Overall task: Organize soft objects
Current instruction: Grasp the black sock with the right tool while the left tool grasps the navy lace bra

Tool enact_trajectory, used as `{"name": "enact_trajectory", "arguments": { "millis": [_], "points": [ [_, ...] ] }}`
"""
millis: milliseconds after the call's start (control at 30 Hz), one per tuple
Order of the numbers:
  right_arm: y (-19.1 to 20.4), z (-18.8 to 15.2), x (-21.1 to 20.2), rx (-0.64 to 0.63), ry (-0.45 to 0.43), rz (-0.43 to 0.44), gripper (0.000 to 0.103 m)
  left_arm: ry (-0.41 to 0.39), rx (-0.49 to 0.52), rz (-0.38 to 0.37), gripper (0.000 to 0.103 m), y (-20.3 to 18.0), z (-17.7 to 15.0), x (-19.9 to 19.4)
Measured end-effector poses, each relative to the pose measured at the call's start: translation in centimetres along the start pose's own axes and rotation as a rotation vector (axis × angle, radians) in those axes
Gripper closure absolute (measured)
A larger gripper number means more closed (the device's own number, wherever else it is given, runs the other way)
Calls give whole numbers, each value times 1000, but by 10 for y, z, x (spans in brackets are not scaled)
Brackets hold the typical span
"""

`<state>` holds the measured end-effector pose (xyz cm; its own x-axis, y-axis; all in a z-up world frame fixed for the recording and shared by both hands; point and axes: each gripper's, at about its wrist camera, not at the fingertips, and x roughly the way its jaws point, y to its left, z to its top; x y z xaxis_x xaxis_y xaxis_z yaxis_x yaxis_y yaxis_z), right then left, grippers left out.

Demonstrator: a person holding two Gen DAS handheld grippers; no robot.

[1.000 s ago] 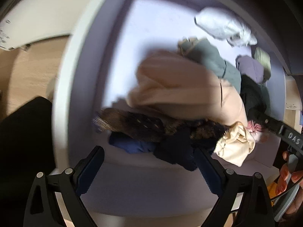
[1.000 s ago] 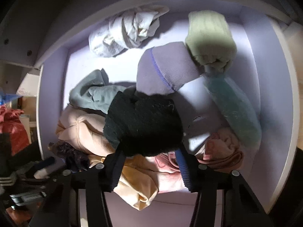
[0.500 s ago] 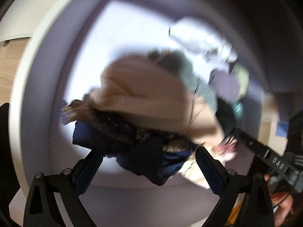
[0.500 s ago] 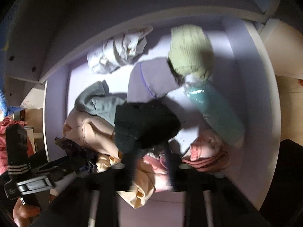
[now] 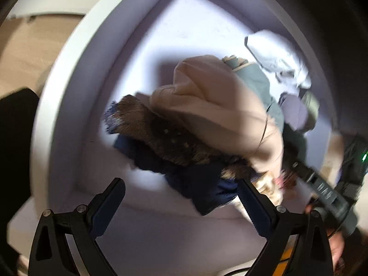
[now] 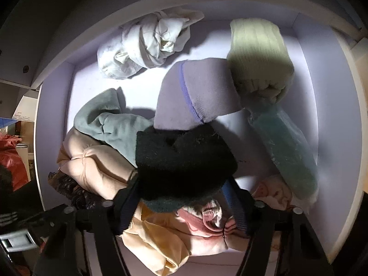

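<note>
Nearest the right wrist camera, the right hand-held gripper is clenched on a black fuzzy sock bundle, its two fingers pressing the bundle's sides at the front of a white drawer. Just below the bundle, against the drawer's front wall, lie a pink sock and a pale yellow cloth, touching one another. To the left sits a peach padded garment with a dark brown furry piece at its outer edge and a grey-green cloth lying over its top. On the right side a teal bundle in clear wrap runs along the drawer, with a second pink bundle at its near end. Behind the black bundle a lilac sock roll touches it, and a pale green ribbed sock roll leans against the lilac one. At the far back, apart from the rest, lies a crumpled white cloth.

In the blurred left wrist view, the left hand-held gripper is released, its fingers spread wide over the drawer's front edge and holding nothing. Just beyond them a navy blue cloth lies under the brown furry piece, with the peach garment above, then the grey-green cloth and the white cloth farthest back. The right hand-held gripper's body shows at the right edge.
</note>
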<state>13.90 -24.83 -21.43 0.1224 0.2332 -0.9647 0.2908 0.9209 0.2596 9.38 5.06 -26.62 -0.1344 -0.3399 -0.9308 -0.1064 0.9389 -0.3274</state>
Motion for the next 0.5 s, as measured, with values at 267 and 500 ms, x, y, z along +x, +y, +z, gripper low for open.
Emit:
{"name": "enact_trajectory", "arguments": {
  "millis": [267, 500],
  "points": [
    [7, -2, -22, -20, -11, 11, 57, 21, -234, -172, 3, 20, 0, 19],
    [4, -14, -54, -11, -42, 22, 58, -17, -293, -172, 13, 29, 4, 28]
  ]
}}
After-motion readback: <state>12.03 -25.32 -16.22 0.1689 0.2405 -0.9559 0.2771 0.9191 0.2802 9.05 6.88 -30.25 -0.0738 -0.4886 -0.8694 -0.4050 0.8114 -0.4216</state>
